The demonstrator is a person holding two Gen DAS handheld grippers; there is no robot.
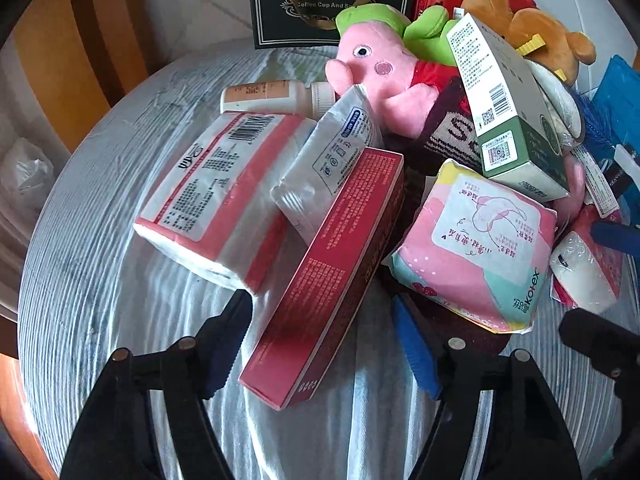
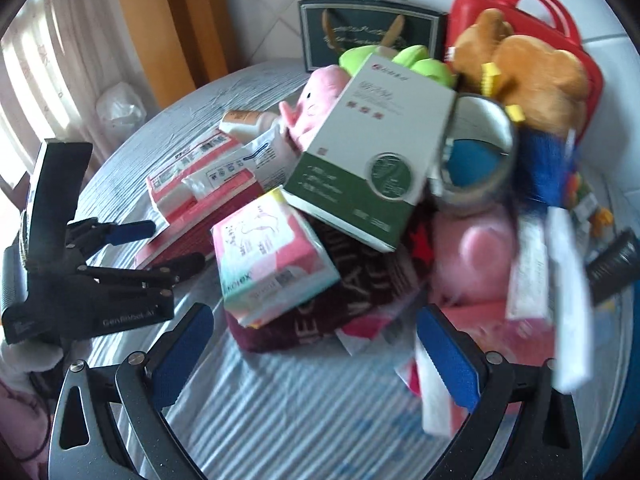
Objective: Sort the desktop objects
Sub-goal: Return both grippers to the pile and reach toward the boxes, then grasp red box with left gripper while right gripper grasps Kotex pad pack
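Observation:
A heap of objects lies on a striped cloth. My left gripper (image 1: 324, 332) is open, its fingers on either side of the near end of a long red box (image 1: 332, 272). Beside the box are a pink-and-white tissue pack (image 1: 224, 196), a white wipes pack (image 1: 332, 160) and a pink Kotex pack (image 1: 476, 248). A green-and-white box (image 1: 504, 100) leans on a pink pig plush (image 1: 380, 76). My right gripper (image 2: 316, 344) is open and empty, near a dark maroon cloth (image 2: 320, 312) and the Kotex pack (image 2: 272, 256). The left gripper (image 2: 160, 248) shows in the right wrist view.
A dark paper bag (image 1: 328, 4), a red plastic case (image 2: 520, 12) and a brown plush (image 2: 532, 68) stand at the back. A tape roll (image 2: 480, 152) and a bottle (image 1: 276, 96) lie in the heap. Bare striped cloth (image 1: 100, 240) lies left and in front.

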